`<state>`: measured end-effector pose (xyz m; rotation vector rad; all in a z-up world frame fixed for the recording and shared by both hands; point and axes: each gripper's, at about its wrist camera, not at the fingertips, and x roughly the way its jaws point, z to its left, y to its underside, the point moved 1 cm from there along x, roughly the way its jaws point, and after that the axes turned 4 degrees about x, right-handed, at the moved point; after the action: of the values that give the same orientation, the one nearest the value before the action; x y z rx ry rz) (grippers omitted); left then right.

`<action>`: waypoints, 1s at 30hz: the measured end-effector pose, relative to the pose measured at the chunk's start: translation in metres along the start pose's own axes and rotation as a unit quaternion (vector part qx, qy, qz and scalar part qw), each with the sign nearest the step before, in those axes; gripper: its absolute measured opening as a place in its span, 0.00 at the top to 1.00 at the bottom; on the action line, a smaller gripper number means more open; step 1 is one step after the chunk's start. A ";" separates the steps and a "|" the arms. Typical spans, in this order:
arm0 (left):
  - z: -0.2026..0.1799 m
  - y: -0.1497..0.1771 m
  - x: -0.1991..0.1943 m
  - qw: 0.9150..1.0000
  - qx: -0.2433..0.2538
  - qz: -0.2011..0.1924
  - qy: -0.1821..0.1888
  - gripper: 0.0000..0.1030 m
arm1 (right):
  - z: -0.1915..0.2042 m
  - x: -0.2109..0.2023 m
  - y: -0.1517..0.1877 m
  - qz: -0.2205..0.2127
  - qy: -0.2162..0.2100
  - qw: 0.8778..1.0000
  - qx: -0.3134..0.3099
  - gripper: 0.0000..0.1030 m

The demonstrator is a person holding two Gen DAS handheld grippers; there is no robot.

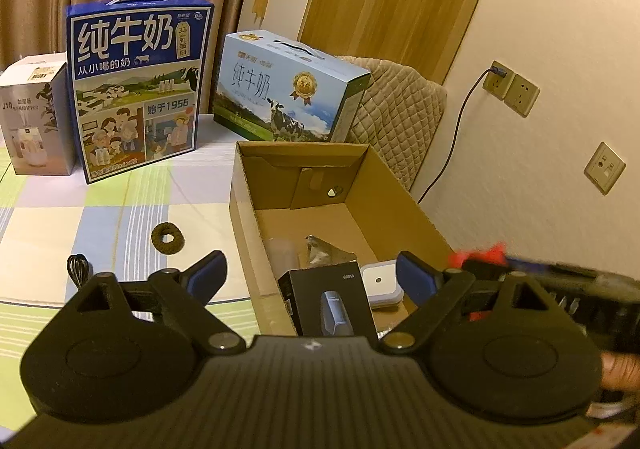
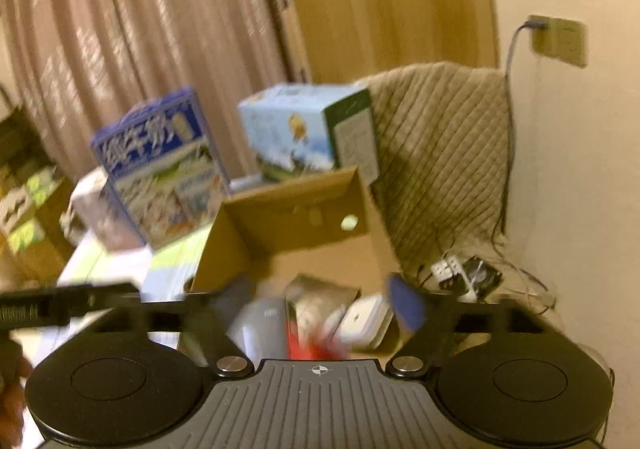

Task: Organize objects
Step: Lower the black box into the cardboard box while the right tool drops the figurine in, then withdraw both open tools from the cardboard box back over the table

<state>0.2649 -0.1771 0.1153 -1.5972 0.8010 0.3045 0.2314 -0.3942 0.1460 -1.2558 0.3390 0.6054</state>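
An open cardboard box stands on the checked tablecloth. It holds a black shaver box, a white case, a silvery packet and a clear cup. My left gripper hangs open over the box's near end with nothing between its fingers. In the blurred right wrist view, my right gripper is open above the same box. A red blurred thing sits low between its fingers, which do not press on it. The right gripper shows at the box's right rim.
A brown ring-shaped scrunchie and a black cable lie on the cloth left of the box. Two milk cartons and a white humidifier box stand behind. A quilted chair and wall sockets are to the right.
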 end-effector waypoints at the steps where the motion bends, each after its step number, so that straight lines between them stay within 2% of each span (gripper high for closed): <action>1: 0.001 0.001 -0.001 1.000 0.001 0.000 -0.002 0.10 | -0.002 -0.002 -0.002 -0.002 -0.006 1.000 0.009 0.21; 14: 0.025 0.009 -0.030 1.000 0.004 -0.005 -0.025 0.09 | 0.007 -0.033 -0.006 -0.004 -0.009 1.000 0.007 0.21; 23: 0.038 0.011 -0.077 0.999 0.004 -0.024 -0.046 0.06 | 0.041 -0.069 -0.013 -0.019 -0.021 1.000 -0.014 0.21; 30: 0.057 0.015 -0.124 0.997 0.010 -0.040 -0.072 0.03 | 0.070 -0.090 -0.005 -0.019 -0.036 0.999 -0.028 0.21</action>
<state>0.1799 -0.0835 0.1681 -1.5654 0.6256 0.3479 0.1567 -0.3496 0.2203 -1.2891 0.2388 0.6293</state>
